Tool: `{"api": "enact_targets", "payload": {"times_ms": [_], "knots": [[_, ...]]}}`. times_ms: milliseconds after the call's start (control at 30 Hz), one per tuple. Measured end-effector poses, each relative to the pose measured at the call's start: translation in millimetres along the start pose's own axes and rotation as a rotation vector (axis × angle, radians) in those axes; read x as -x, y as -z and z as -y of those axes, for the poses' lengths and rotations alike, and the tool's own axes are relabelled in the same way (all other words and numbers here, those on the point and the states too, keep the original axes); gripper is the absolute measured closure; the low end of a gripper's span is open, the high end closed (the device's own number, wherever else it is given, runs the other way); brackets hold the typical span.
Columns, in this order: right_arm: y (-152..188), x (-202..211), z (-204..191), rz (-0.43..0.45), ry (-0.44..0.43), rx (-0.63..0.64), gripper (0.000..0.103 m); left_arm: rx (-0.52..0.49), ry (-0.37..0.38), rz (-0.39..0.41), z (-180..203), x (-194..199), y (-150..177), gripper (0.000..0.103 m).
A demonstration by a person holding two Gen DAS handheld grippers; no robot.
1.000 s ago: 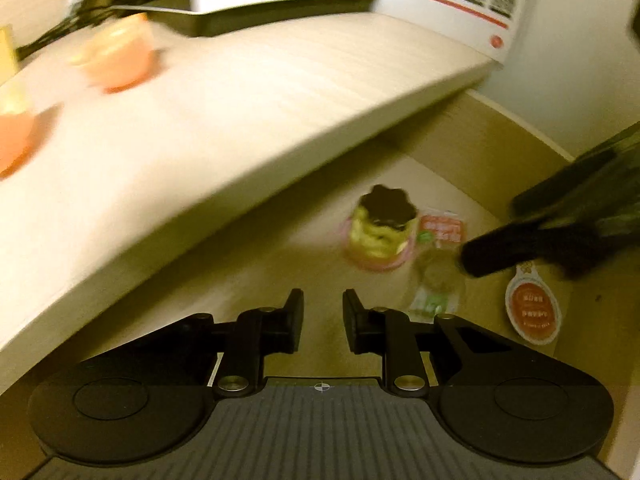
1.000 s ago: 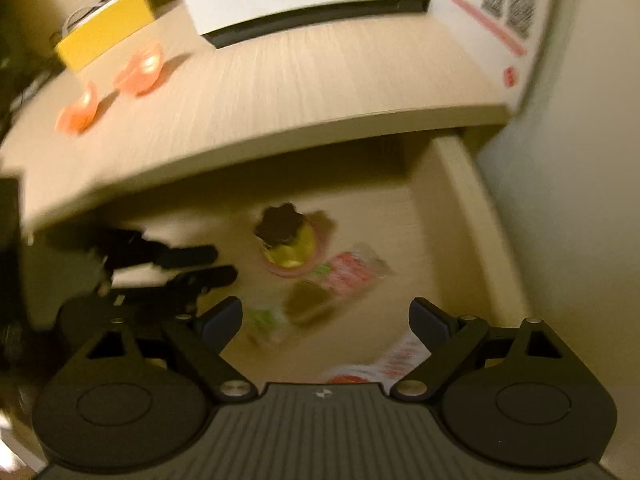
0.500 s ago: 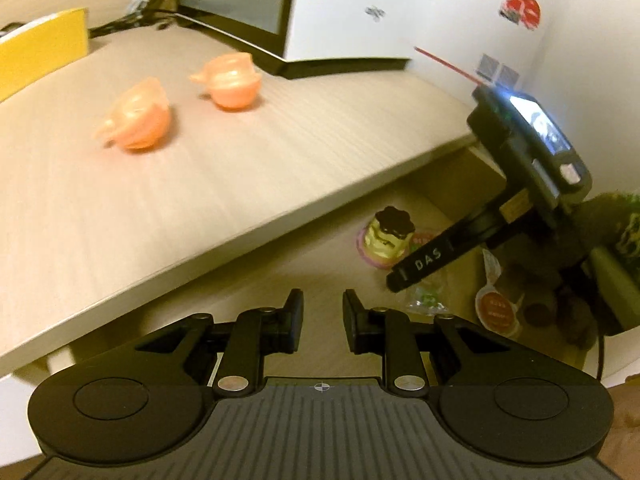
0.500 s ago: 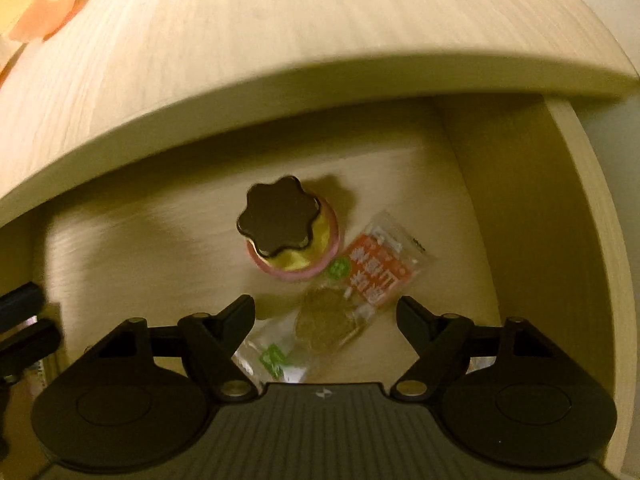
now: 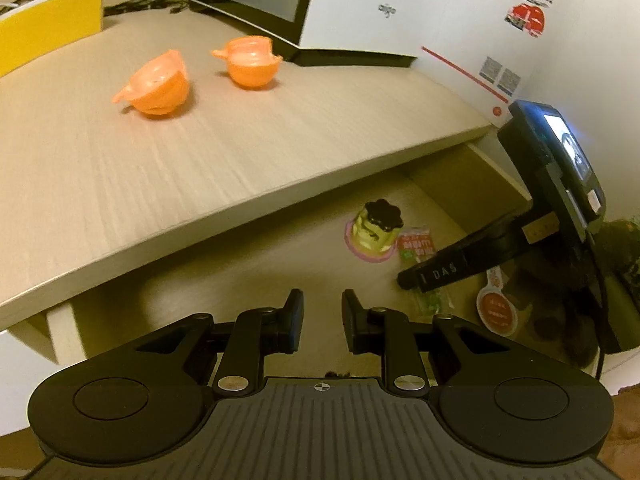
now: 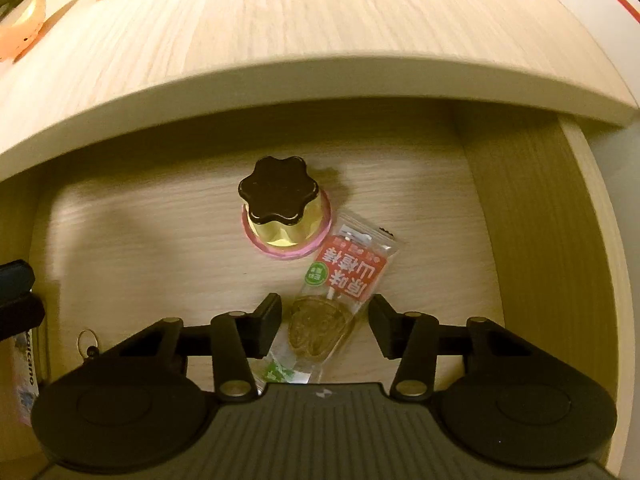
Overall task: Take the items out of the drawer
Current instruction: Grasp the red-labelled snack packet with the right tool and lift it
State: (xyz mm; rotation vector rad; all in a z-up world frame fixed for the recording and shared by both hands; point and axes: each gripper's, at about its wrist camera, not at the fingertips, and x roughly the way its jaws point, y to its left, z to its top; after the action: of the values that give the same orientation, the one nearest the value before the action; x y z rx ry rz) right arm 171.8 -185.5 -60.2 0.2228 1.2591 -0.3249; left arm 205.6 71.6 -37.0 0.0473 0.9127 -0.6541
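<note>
Two orange plastic cups (image 5: 154, 84) sat on the pale wooden desktop (image 5: 200, 152), one tipped on its side, near a yellow box (image 5: 48, 24) and a white carton (image 5: 420, 12) at the back. Below the desk edge, the open drawer (image 6: 532, 240) held a small jar with a dark flower-shaped lid (image 6: 280, 196) standing on a pink ring, and a clear snack packet with a red label (image 6: 340, 292) lying just beside it, one corner at the ring. The left gripper (image 5: 322, 316) hung above the drawer's front with its fingers a narrow gap apart, holding nothing. To the right, the right gripper (image 6: 324, 320) was low inside the drawer, its fingers spread wide on either side of the packet's lower half, not yet closed on it. Another round orange-labelled packet (image 5: 496, 312) lay near the drawer's right side.
</note>
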Motion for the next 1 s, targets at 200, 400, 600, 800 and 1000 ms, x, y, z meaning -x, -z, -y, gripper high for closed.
{"api": "enact_targets", "payload": {"times_ms": [200, 400, 600, 800, 1000], "knots": [[15, 7, 9, 0.001, -0.006, -0.013, 0.060, -0.033, 0.013, -0.039, 10, -12, 3, 0.079], [38, 17, 21, 0.030, -0.027, -0.064, 0.064, -0.093, 0.007, -0.086, 23, -26, 5, 0.079], [54, 49, 26, 0.183, 0.045, -0.020, 0.065, -0.241, -0.029, -0.114, 40, -58, -6, 0.079], [67, 61, 55, 0.218, 0.052, -0.082, 0.065, -0.330, -0.068, -0.109, 46, -90, -6, 0.078], [73, 53, 73, 0.216, 0.022, -0.142, 0.065, -0.415, -0.043, -0.135, 54, -101, -7, 0.079]]}}
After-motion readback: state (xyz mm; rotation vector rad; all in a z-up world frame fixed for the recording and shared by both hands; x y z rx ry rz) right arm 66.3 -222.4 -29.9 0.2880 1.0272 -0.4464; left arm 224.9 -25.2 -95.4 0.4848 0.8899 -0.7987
